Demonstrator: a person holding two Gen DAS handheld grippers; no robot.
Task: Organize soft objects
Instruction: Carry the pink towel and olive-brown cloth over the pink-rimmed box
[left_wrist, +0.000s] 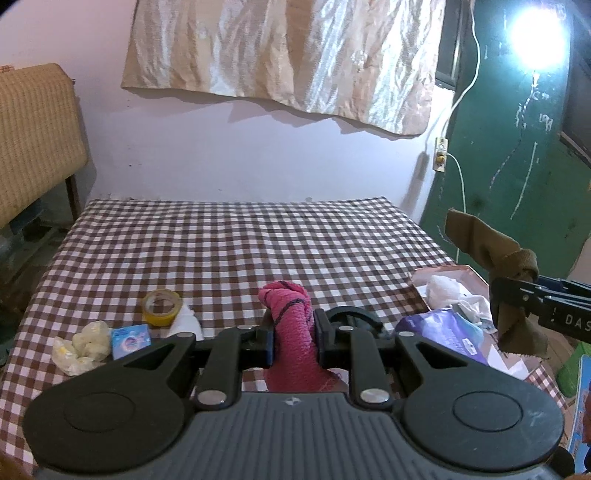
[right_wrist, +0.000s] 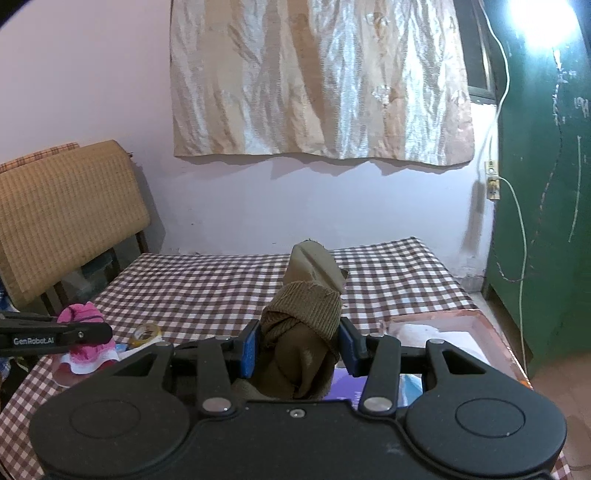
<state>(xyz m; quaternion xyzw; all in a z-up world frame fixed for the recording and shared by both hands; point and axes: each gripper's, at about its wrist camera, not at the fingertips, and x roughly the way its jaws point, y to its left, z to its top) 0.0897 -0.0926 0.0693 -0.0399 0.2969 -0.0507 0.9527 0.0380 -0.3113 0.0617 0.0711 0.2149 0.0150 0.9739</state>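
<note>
Soft cloth is in both grips at once: a knotted pink knit cloth sits pinched between the jaws of the left gripper, which have closed onto its middle and hold it above the brown-and-white checked tablecloth, while a knotted olive-brown ribbed cloth is clamped the same way in the right gripper, its loose end sticking up. To the right of the pink cloth lies a shallow cardboard box with white stuffing and a purple plastic packet in it; to its left, on the checked cloth, are a yellow tape roll, a small blue carton and a crumpled pale plastic bag. Both pieces look lifted and mid-carry, so the step in hand seems to be transport. Next, each cloth probably needs bringing over the box and releasing so the knot drops inside, not on the rim.
</note>
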